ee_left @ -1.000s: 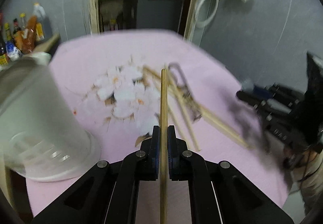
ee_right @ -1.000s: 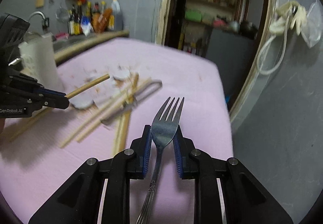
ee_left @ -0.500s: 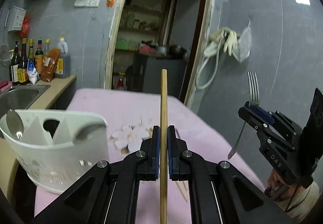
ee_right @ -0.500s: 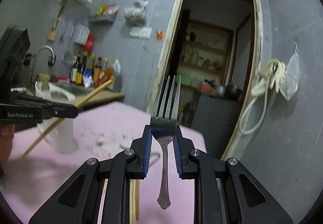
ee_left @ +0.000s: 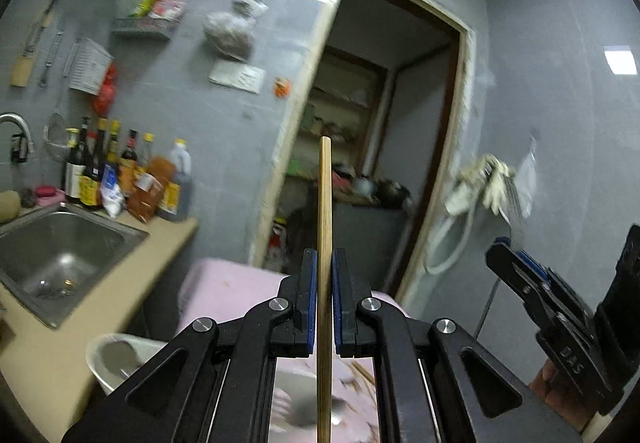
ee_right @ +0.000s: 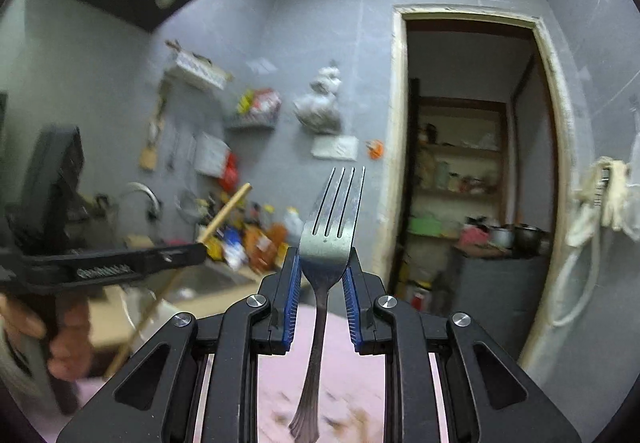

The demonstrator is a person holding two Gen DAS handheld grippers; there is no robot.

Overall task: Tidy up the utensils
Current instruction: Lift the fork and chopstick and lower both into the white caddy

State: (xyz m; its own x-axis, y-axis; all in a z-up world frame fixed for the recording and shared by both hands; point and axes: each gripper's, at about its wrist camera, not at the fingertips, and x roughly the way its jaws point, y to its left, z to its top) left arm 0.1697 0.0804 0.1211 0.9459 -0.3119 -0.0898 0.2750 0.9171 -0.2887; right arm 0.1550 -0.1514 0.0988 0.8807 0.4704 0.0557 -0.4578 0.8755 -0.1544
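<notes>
My left gripper (ee_left: 324, 275) is shut on a wooden chopstick (ee_left: 324, 211) that stands upright, its tip above the jaws. My right gripper (ee_right: 322, 271) is shut on a metal fork (ee_right: 332, 227), tines up and handle hanging down. Both are raised above the pink table (ee_left: 232, 291). A white utensil holder (ee_left: 116, 363) with a spoon in it sits low at the left in the left wrist view. In the right wrist view the left gripper (ee_right: 200, 249) and its chopstick (ee_right: 228, 209) are at the left. The right gripper (ee_left: 500, 255) shows at the right of the left wrist view.
A steel sink (ee_left: 60, 247) is set in a beige counter (ee_left: 160, 243) with several sauce bottles (ee_left: 120, 179). An open doorway (ee_left: 372, 147) leads to shelves. More chopsticks (ee_left: 362, 373) lie on the table below. A person's hand (ee_right: 60, 335) holds the left gripper.
Both grippers have risen from the table and tilted up to level, each keeping its utensil. The table and holder have dropped toward the bottom of both views.
</notes>
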